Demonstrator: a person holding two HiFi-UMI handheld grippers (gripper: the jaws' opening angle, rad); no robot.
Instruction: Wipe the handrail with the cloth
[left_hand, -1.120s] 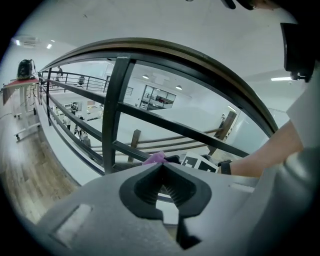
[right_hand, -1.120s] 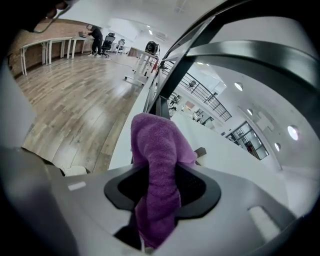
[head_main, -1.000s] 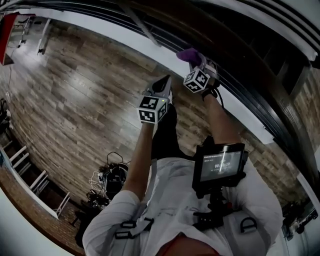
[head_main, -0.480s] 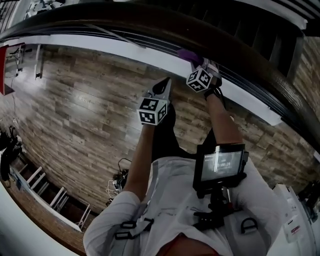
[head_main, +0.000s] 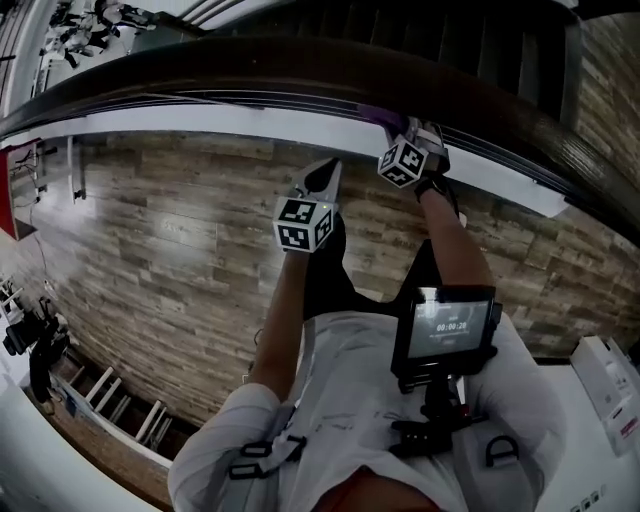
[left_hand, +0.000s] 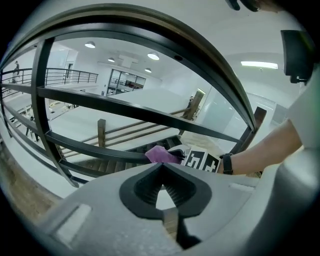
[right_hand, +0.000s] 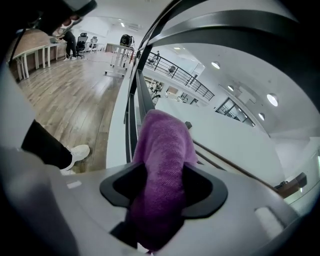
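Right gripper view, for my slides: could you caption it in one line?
Right gripper, jaws just opened wider, grips the purple cloth near the dark handrail.

only a sliver of the cloth (head_main: 376, 112) is peeking out under the handrail (head_main: 300, 65), the rest hiding behind it. the handrail is running out past both side edges, and the digits on the chest screen (head_main: 447, 327) are showing too small to read.

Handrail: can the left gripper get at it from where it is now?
Probably yes. The left gripper hangs near the handrail, jaws shut and empty, and nothing stands between the two.
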